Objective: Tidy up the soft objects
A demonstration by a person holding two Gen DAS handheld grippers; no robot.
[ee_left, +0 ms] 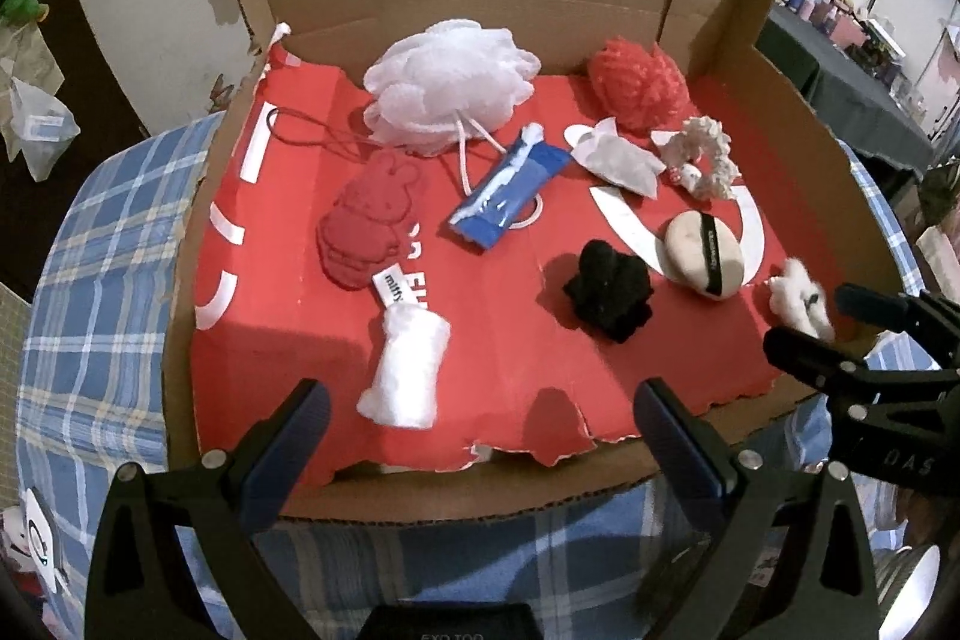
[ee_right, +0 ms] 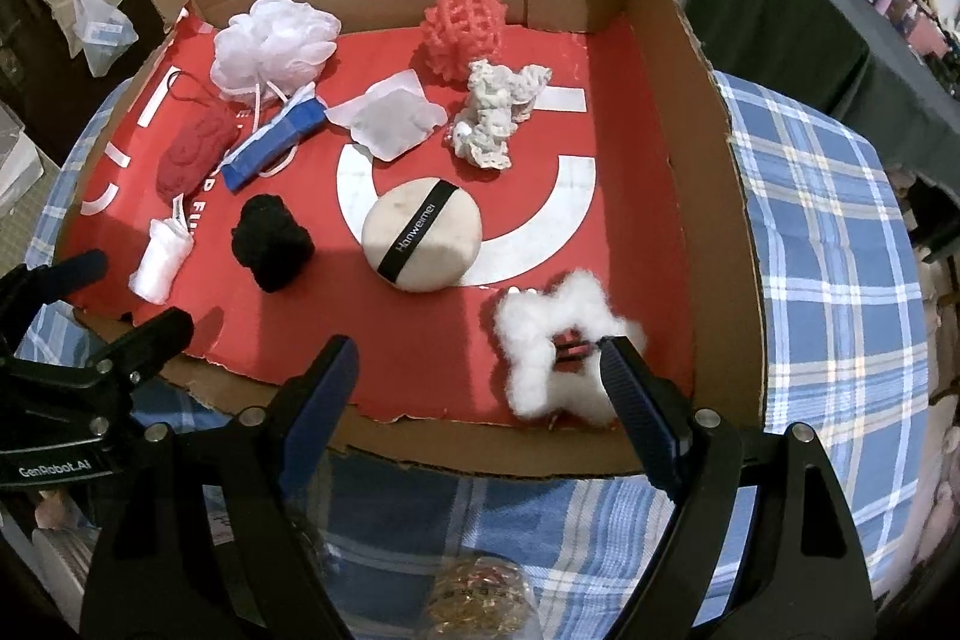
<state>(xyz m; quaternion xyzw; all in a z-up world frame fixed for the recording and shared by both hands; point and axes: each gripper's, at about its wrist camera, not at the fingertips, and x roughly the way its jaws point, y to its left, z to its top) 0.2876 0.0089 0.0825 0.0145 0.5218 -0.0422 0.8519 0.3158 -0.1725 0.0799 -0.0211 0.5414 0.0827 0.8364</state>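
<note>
Soft items, 10, in shallow cardboard box (ee_left: 750,58) lined red: 1 white mesh bath pouf (ee_left: 447,79) far left; 1 red knitted ball (ee_left: 639,82) far right; 1 black yarn clump (ee_left: 609,289), 1 round beige powder puff (ee_right: 422,241) near | left gripper (ee_left: 480,436) released, near edge | right gripper (ee_right: 480,370) released, one finger touching white fluffy star-shaped tuft (ee_right: 558,340) near right | blue plaid cloth (ee_right: 828,220) beneath; cluttered shelves far right.

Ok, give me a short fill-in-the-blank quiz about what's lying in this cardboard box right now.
1. The round beige powder puff has a ____ strap across it.
2. The mesh bath pouf is ____ in colour.
3. Both the left gripper and the right gripper are ____.
4. The box floor is lined with ____ paper.

Missing words: black; white; open; red
</note>
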